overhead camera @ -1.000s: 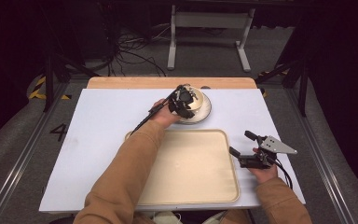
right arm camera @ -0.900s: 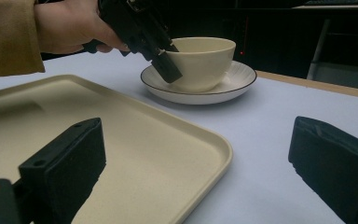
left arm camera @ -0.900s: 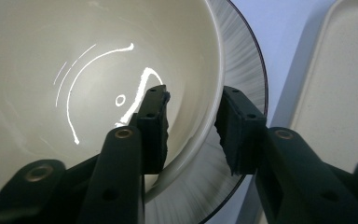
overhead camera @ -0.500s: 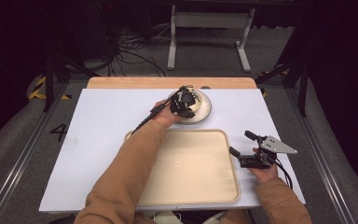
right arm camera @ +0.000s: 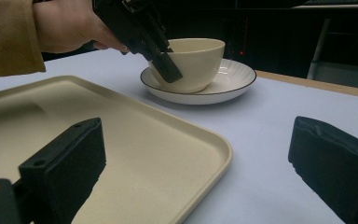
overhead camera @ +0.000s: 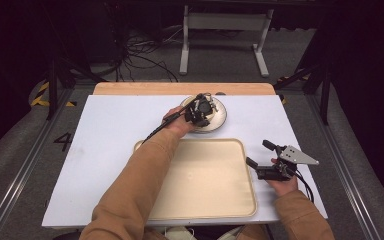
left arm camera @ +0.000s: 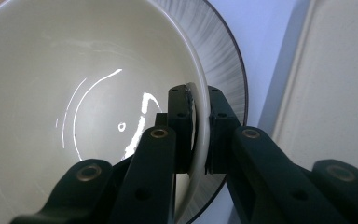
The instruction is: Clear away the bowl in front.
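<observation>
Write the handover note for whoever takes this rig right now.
Left claw: shut on the bowl rim, one jaw inside, one outside.
Right claw: open, holding nothing, at the tray's right edge.
Bowl sits on the saucer, beyond the tray on the table.
Done: bowl gripped.
Left: bowl not yet lifted; probably it goes to the tray. Lift gently; the saucer is loose and could shift.
</observation>
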`<state>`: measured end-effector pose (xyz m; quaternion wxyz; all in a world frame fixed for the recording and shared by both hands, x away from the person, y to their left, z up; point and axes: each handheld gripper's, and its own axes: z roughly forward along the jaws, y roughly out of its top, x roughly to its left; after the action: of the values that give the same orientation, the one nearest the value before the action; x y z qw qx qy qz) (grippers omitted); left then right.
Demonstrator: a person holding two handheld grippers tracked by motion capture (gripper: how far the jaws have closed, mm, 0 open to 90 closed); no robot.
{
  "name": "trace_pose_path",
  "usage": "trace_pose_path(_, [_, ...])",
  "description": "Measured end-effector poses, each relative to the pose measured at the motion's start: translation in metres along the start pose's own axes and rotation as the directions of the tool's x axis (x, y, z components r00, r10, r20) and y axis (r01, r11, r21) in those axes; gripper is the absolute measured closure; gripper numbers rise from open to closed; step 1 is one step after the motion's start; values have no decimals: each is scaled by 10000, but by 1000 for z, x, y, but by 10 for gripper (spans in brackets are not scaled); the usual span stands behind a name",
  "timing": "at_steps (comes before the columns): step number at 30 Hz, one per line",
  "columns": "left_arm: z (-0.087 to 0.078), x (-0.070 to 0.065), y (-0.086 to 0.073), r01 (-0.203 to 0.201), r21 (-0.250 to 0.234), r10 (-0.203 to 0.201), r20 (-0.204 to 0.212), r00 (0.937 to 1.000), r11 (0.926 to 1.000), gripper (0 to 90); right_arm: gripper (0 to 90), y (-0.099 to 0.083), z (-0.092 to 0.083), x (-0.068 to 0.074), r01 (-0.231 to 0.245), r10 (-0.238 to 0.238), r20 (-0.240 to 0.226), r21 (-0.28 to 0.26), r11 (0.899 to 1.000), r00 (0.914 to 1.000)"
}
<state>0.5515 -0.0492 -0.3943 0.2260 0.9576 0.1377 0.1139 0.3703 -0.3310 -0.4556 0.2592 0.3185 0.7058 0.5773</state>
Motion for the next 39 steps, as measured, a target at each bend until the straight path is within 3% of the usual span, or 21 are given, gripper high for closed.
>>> trace_pose_path(6, [-7,0,4,-51,81,51,8,10000,10000,840,42,0,0,0,-27,27,15,1,10000,10000])
trace_pose_path(10, [-12,1,5,219,47,-220,201,9996,9997,836,42,0,0,0,-24,24,12,-3,10000,10000])
trace_pose_path(36, [-67,-12,3,-286,279,276,358,9990,9992,836,43,0,1,0,-58,58,13,55,10000,10000])
trace_pose_path(38, [-70,-15,1,-183,287,171,412,9990,9994,836,43,0,1,0,-58,58,11,58,10000,10000])
trace_pose_path(39, [-75,-17,0,-421,316,410,328,9986,9986,836,43,0,1,0,-43,43,18,53,10000,10000])
